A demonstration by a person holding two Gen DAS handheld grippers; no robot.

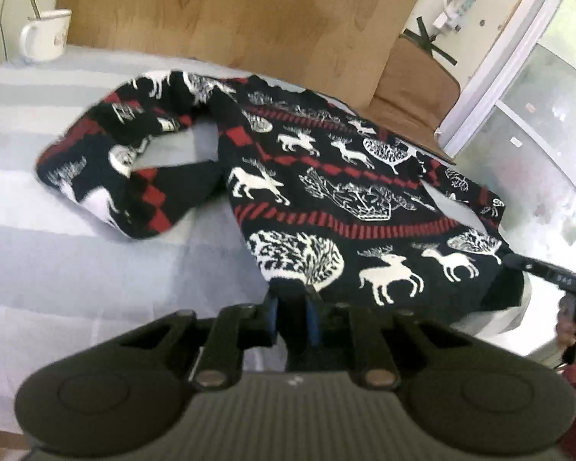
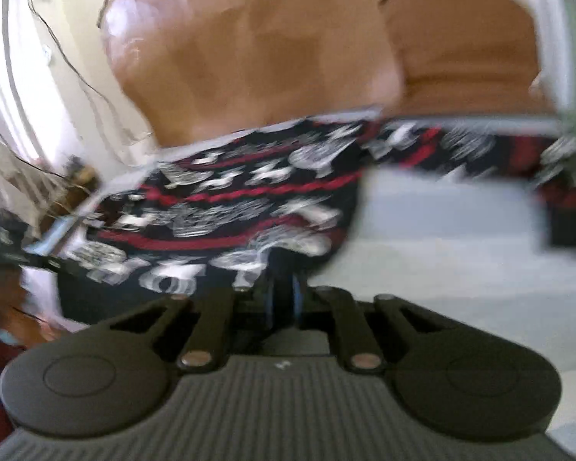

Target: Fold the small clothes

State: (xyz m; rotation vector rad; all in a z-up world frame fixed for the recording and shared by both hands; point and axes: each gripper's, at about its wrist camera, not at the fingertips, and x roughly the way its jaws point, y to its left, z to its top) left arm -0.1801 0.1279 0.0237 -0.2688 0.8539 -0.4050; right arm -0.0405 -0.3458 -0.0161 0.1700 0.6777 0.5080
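I am looking across the striped table (image 1: 76, 269), the sweater (image 1: 345, 199) lying along its far and right edges, long axis running away from me. Left gripper (image 1: 292, 307) is pinching the near hem; right gripper (image 2: 284, 292) is gripping the hem beside it. Mug (image 1: 44, 36) lettering unreadable.

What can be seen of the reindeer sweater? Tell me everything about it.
The reindeer sweater is a dark knit with white deer, trees and red bands. It lies spread on a pale striped tablecloth, body mostly flat, one sleeve bunched and curled to the left in the left wrist view. The left gripper is shut on its near hem, and the right gripper is shut on the hem at another spot. The right wrist view is blurred.
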